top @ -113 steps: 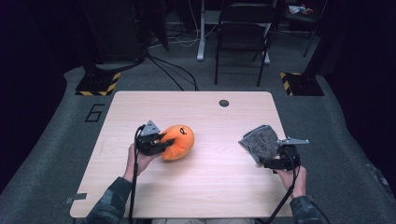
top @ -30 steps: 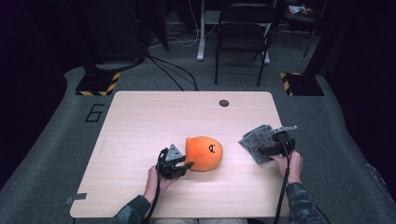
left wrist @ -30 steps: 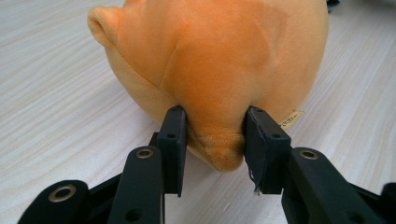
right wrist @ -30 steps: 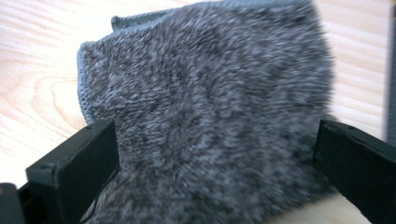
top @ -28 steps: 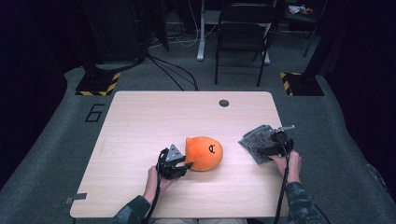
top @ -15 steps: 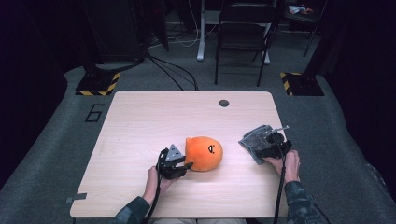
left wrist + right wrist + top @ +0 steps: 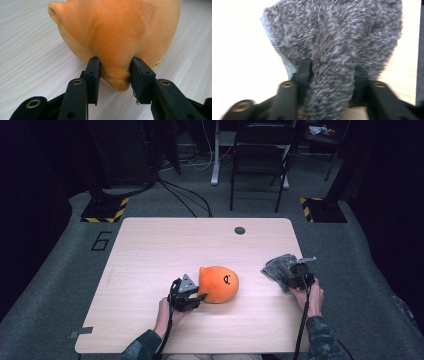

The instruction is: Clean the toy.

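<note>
An orange plush toy (image 7: 218, 283) with a small black face mark lies near the middle of the wooden table (image 7: 150, 250). My left gripper (image 7: 196, 295) is shut on the plush toy's (image 7: 117, 37) lower edge, and both pads (image 7: 93, 72) pinch a fold of its fabric. At the table's right edge lies a grey fuzzy cloth (image 7: 278, 268). My right gripper (image 7: 292, 274) has just been closing, and its jaws now squeeze a bunched fold of the grey cloth (image 7: 332, 50) between them.
A dark round grommet (image 7: 240, 230) sits in the table's far edge. Behind the table stand a black chair (image 7: 260, 155) and cables on grey carpet. Yellow-black striped plates (image 7: 105, 210) lie on the floor at both far corners.
The right gripper's jaws have closed onto the grey cloth, which they stood around before. The left gripper and the plush toy have kept still.
</note>
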A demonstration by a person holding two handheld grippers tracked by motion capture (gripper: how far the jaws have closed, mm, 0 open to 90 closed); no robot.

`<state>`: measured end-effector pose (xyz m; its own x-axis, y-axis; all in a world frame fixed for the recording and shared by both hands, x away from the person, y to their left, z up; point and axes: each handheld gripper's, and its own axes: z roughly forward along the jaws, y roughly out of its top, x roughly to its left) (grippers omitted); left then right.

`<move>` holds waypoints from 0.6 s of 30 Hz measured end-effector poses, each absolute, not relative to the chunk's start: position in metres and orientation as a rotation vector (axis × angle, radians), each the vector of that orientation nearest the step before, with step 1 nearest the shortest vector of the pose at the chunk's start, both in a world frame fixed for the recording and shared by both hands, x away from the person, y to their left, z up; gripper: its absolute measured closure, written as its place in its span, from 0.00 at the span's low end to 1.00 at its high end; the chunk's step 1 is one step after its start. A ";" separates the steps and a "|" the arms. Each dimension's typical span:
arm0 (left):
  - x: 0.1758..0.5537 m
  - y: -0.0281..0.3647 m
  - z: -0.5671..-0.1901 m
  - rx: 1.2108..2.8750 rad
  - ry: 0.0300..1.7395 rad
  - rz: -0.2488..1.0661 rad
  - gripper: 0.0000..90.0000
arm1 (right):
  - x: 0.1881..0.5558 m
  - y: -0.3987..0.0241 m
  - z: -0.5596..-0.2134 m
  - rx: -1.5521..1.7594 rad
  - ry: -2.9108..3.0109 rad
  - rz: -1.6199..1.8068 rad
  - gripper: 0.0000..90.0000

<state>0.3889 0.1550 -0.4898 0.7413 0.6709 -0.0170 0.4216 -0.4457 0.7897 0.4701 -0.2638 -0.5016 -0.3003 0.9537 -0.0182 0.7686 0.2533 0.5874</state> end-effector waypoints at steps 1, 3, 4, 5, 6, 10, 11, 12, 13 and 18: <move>0.389 0.155 -0.490 2.102 0.820 0.378 0.69 | 0.470 -0.264 -0.501 1.559 2.165 0.681 0.76; 0.389 0.155 -0.490 2.094 0.822 0.378 0.69 | 0.470 -0.261 -0.500 1.561 2.170 0.656 0.80; 0.389 0.155 -0.490 2.091 0.822 0.377 0.69 | 0.470 -0.260 -0.500 1.544 2.173 0.648 0.81; 0.389 0.155 -0.490 2.090 0.824 0.373 0.69 | 0.470 -0.258 -0.499 1.552 2.173 0.642 0.82; 0.390 0.155 -0.491 2.081 0.830 0.375 0.69 | 0.471 -0.258 -0.499 1.533 2.178 0.630 0.82; 0.390 0.155 -0.491 2.076 0.831 0.376 0.69 | 0.470 -0.256 -0.494 1.572 2.177 0.649 0.83; 0.391 0.155 -0.491 2.078 0.825 0.378 0.69 | 0.469 -0.256 -0.492 1.579 2.170 0.663 0.83; 0.391 0.155 -0.491 2.074 0.826 0.378 0.69 | 0.468 -0.256 -0.489 1.573 2.178 0.678 0.83; 0.392 0.155 -0.491 2.070 0.827 0.382 0.69 | 0.467 -0.256 -0.488 1.571 2.174 0.694 0.83; 0.394 0.152 -0.490 2.075 0.821 0.382 0.69 | 0.457 -0.251 -0.471 1.512 2.181 0.759 0.83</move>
